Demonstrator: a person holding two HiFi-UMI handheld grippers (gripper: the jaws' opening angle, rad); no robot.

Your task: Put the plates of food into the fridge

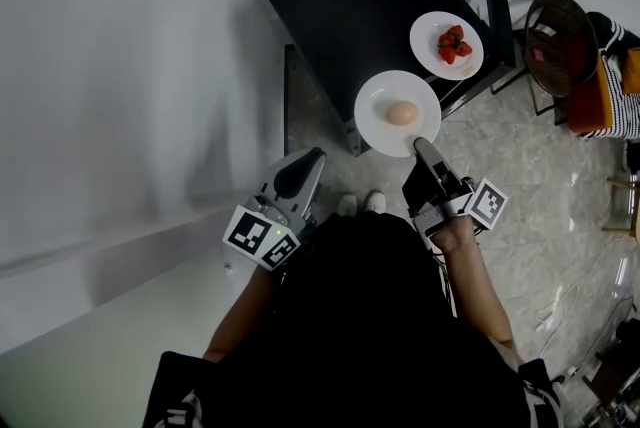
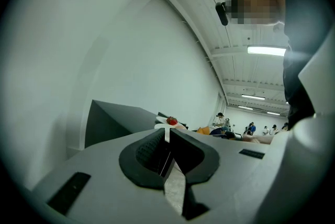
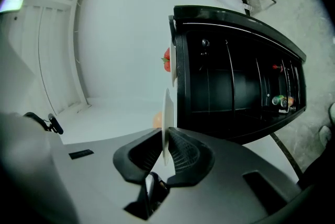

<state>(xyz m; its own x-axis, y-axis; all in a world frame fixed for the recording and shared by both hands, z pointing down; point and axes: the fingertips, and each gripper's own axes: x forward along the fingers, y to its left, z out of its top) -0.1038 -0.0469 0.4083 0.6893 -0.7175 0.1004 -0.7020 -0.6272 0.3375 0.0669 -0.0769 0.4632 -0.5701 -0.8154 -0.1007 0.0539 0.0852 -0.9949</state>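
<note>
Two white plates sit on a black table (image 1: 350, 6). The far plate (image 1: 428, 28) carries strawberries (image 1: 453, 42). The near plate (image 1: 375, 106) holds a peach-coloured egg-like food (image 1: 402, 113) and overhangs the table's front edge. My right gripper (image 1: 422, 144) is shut on this plate's near rim; in the right gripper view the thin rim (image 3: 166, 108) stands pinched between the pads at the right gripper (image 3: 165, 144). My left gripper (image 1: 310, 159) hangs left of the plates near my body, shut and holding nothing; the left gripper (image 2: 168, 142) points toward the strawberries (image 2: 171, 121).
A large white wall or panel (image 1: 120, 96) fills the left side. A dark wire chair (image 1: 560, 41) stands right of the table, beside a person's striped sleeve (image 1: 615, 81). My shoes (image 1: 360, 204) stand on the tiled floor below the table, and cables (image 1: 555, 311) lie at the lower right.
</note>
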